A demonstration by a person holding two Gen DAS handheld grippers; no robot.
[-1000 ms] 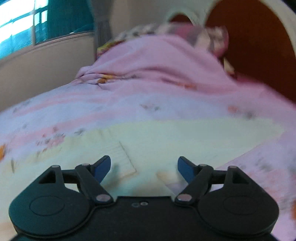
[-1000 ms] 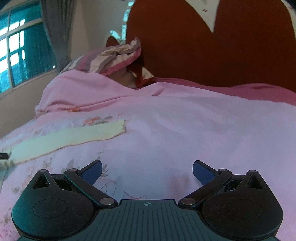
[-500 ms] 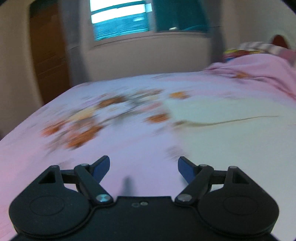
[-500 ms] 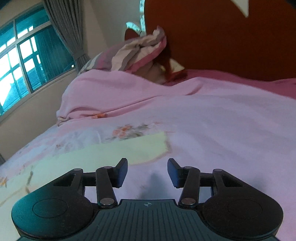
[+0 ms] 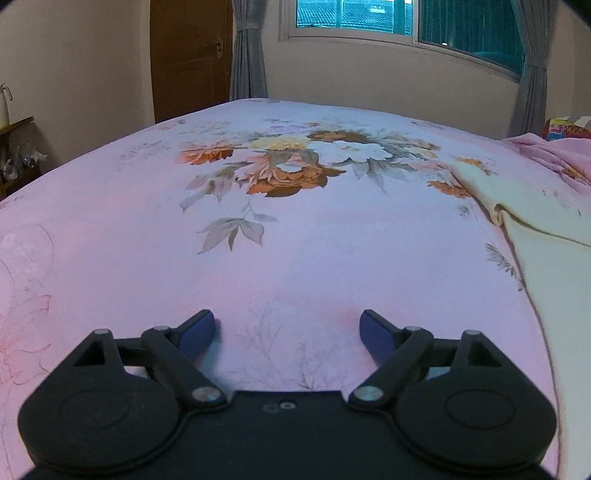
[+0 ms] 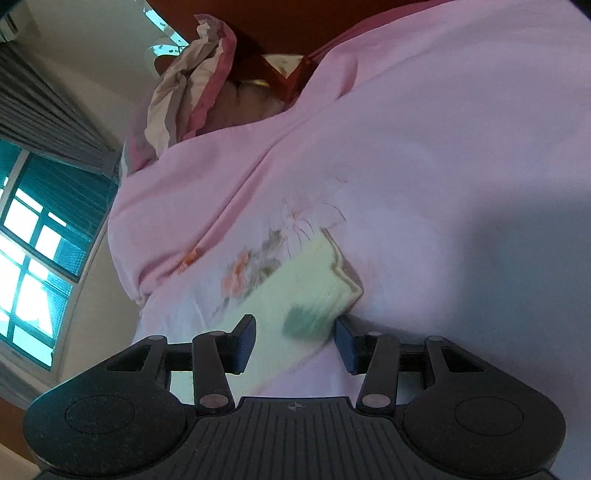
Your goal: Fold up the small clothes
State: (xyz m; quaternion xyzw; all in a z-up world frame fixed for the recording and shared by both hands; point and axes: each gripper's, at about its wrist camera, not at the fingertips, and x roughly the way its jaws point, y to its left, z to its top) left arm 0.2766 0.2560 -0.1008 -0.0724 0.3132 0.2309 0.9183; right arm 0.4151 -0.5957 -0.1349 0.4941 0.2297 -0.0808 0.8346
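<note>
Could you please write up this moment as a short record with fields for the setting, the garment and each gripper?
setting: bed with a pink floral bedsheet; curtained window and brown door beyond
garment: pale yellow cloth, lying flat on the sheet, one corner by the right gripper; also at the right edge of the left wrist view
left gripper: open, over bare sheet, holding nothing
right gripper: open, fingers either side of the cloth's corner, not closed on it
pillows: piled at the headboard
</note>
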